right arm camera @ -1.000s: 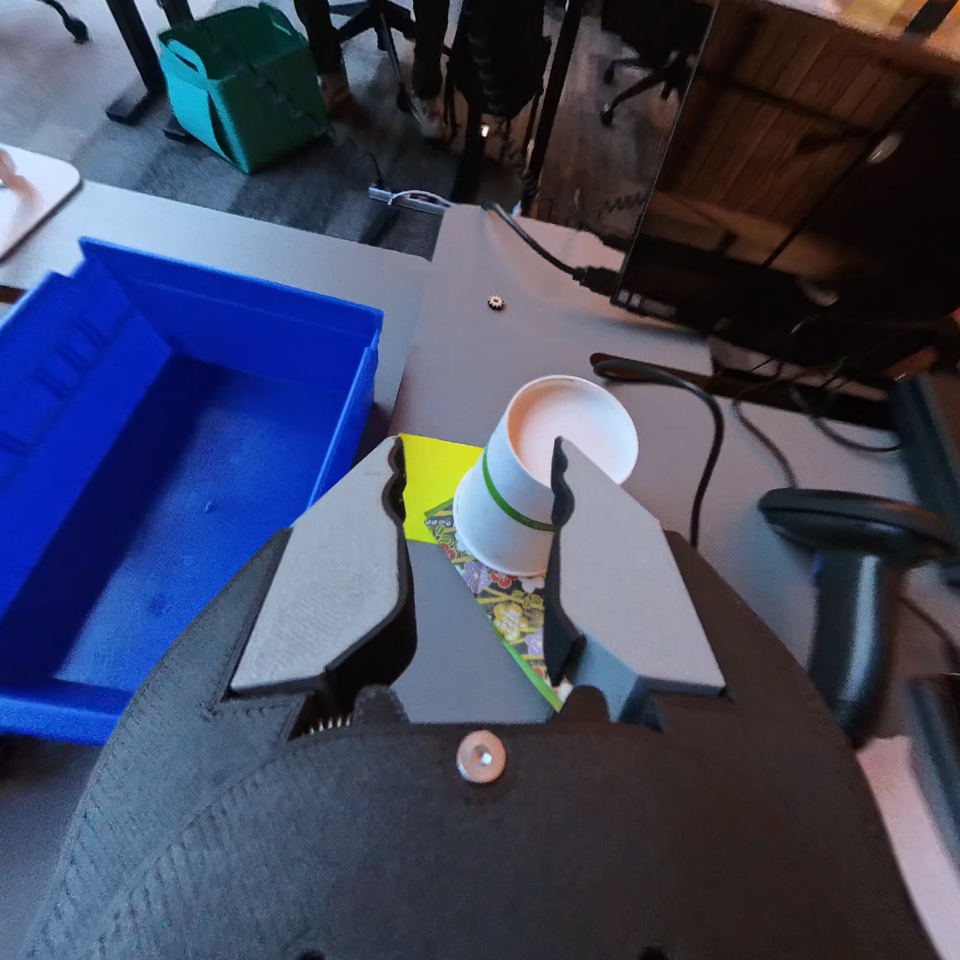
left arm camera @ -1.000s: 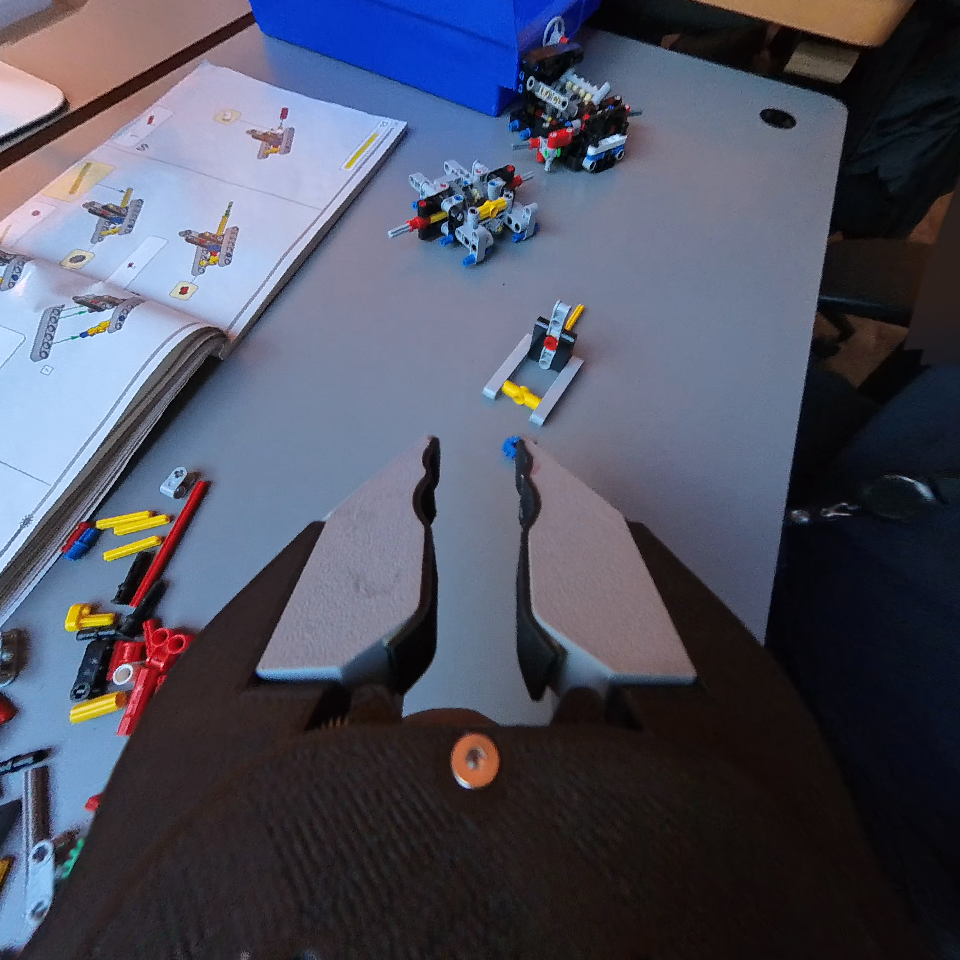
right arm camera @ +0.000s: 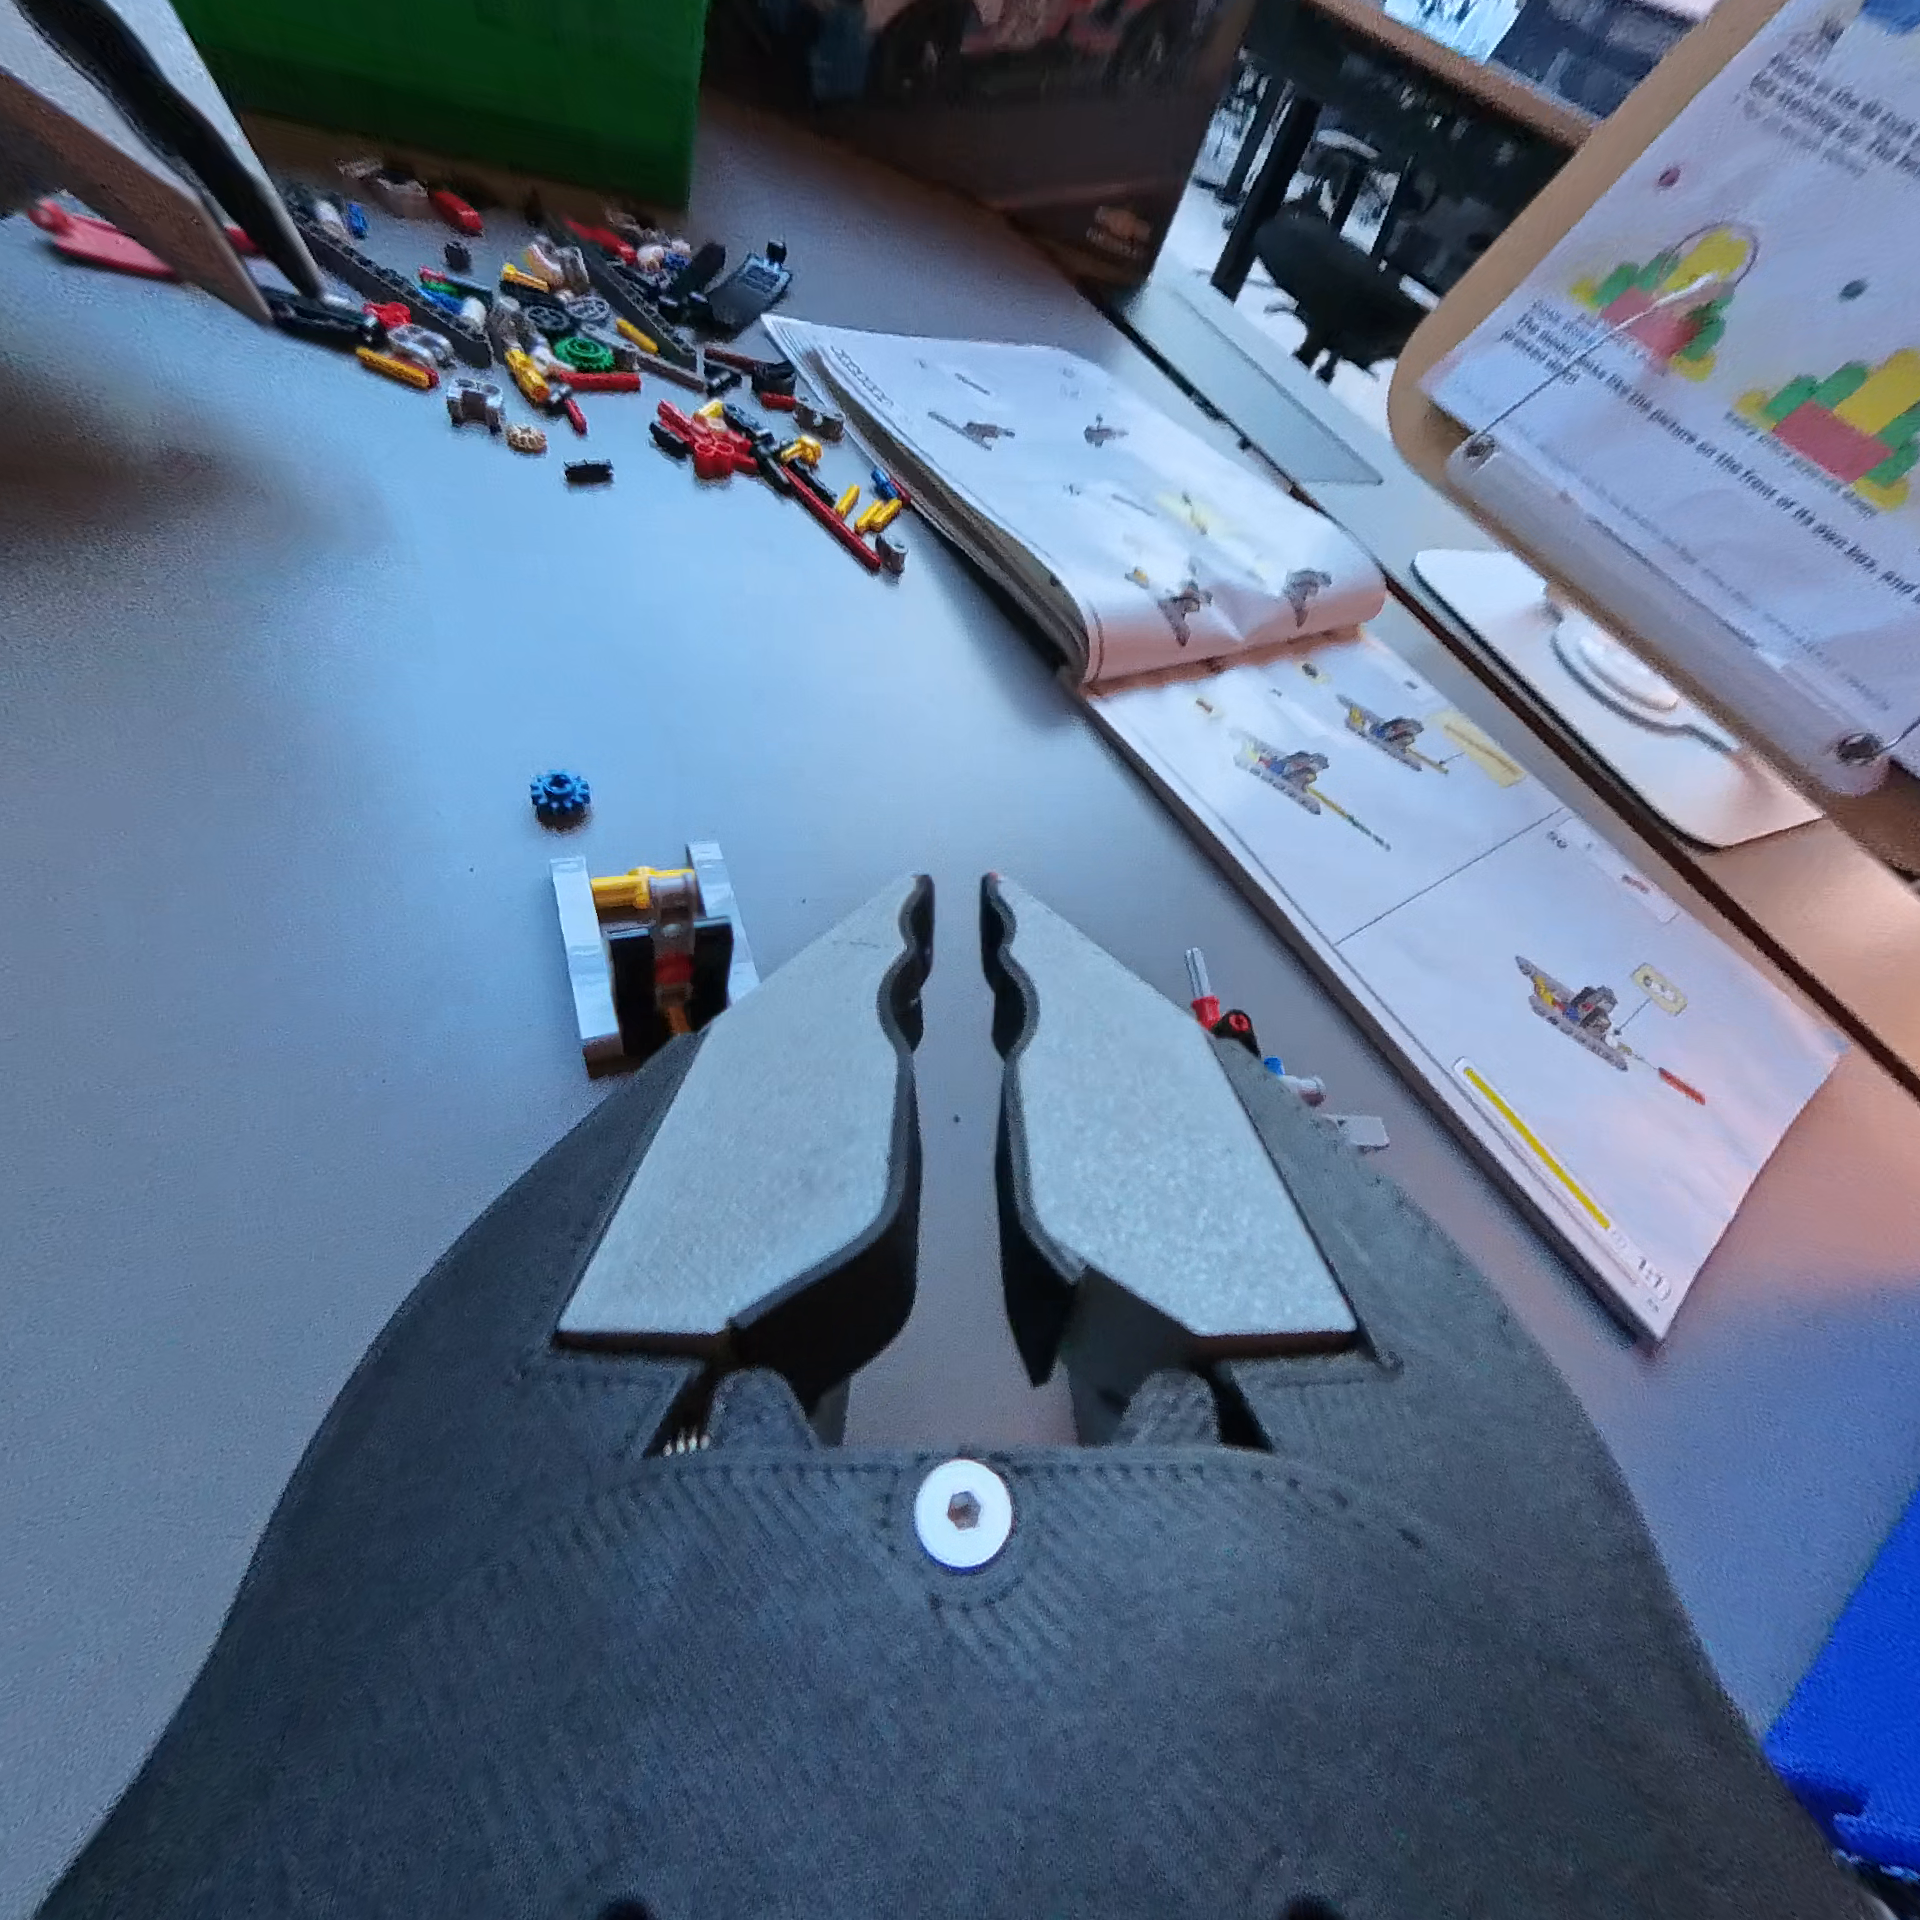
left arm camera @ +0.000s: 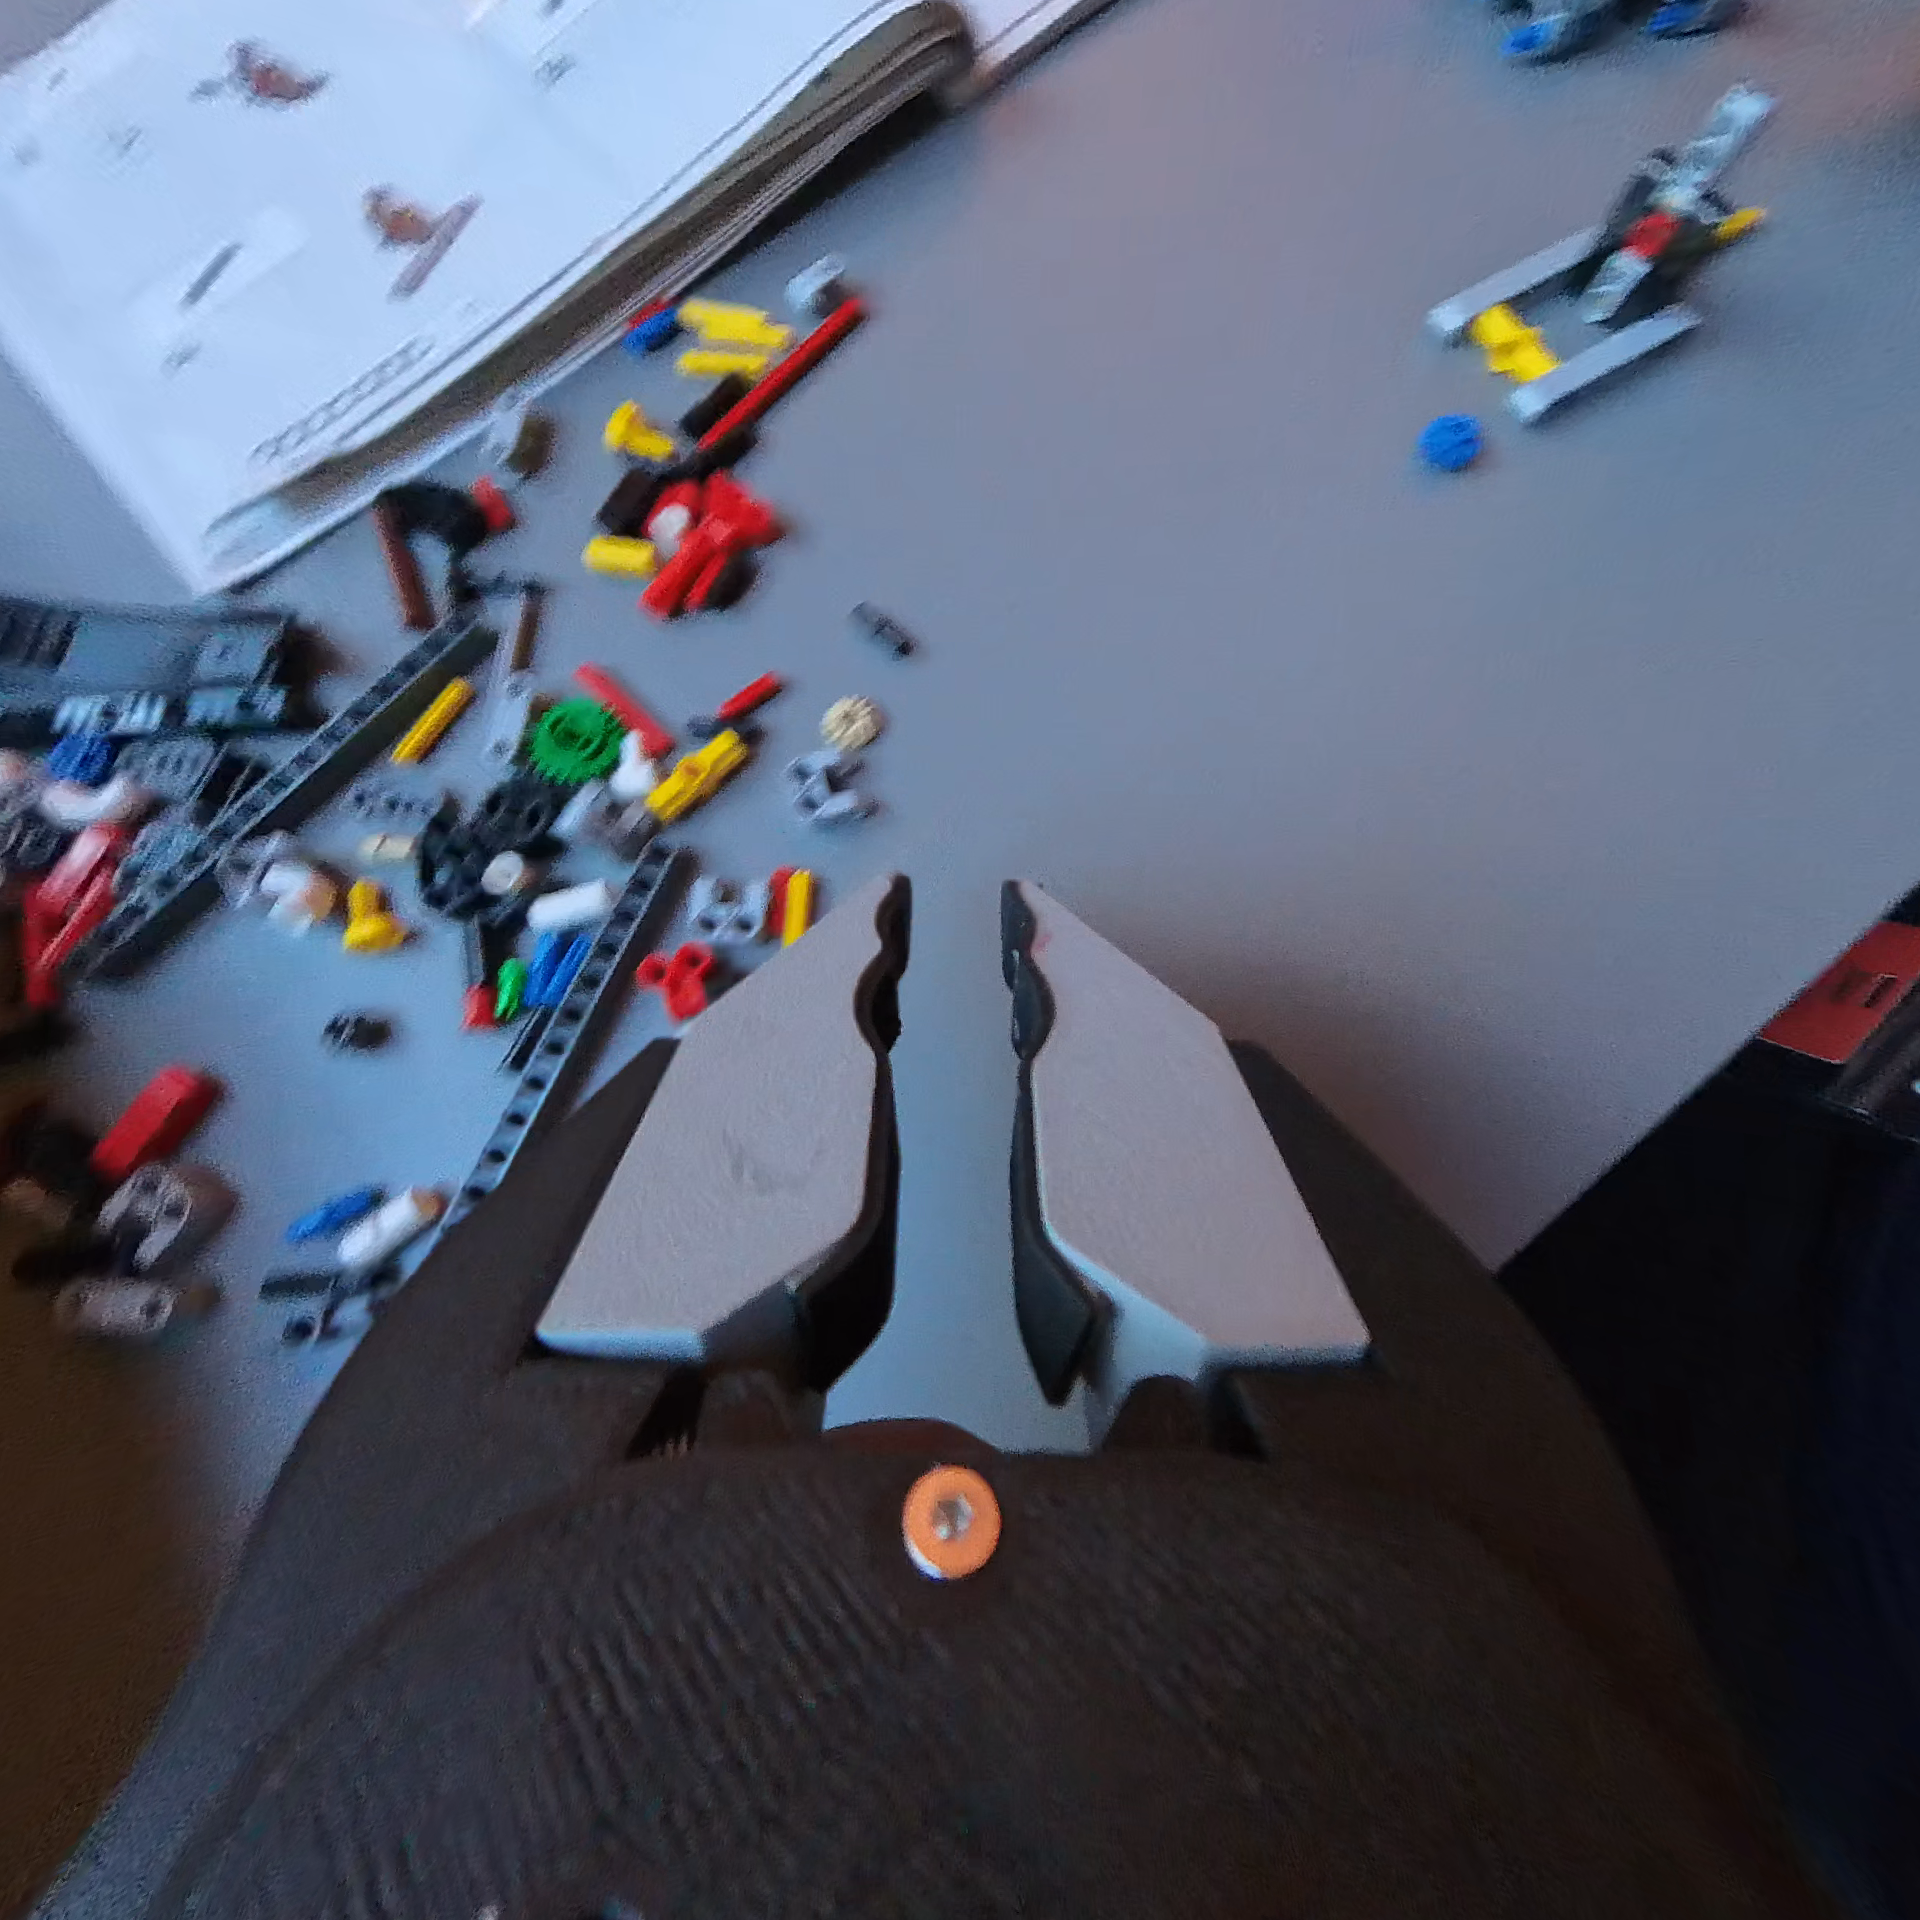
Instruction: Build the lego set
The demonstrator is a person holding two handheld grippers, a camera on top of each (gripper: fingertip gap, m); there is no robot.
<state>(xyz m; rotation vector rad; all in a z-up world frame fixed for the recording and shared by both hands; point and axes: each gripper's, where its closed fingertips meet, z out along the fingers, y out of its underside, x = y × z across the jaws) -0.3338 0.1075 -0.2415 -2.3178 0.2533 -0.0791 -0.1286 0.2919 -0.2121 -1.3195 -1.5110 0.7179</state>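
Left hand-held gripper: jaws a little apart with nothing between them, only bare grey worktop showing through the gap; it hung over the worktop next to the loose parts
Right hand-held gripper: jaws nearly together, a thin slit left, pinching nothing; it sat just right of the small built model
Containers: a blue bin was cut off at the lower right corner, its inside out of sight; a green box stood at the far edge, contents hidden
Loose parts: a scatter of small plastic building pieces lay flat on the worktop, among them a green gear, yellow pins, red rods and long black holed beams
Blue gear: small, toothed, alone on the worktop just beyond the small built model
Booklet: open, white glossy pages with drawings, lying right of the right hand-held gripper
Hard to make out: the left view was smeared with motion blur, so the pieces at its left edge were only dark lumps; another built cluster was mostly hidden behind the right finger
Textures: grey grainy finger faces, black wavy inner pads, ribbed black body
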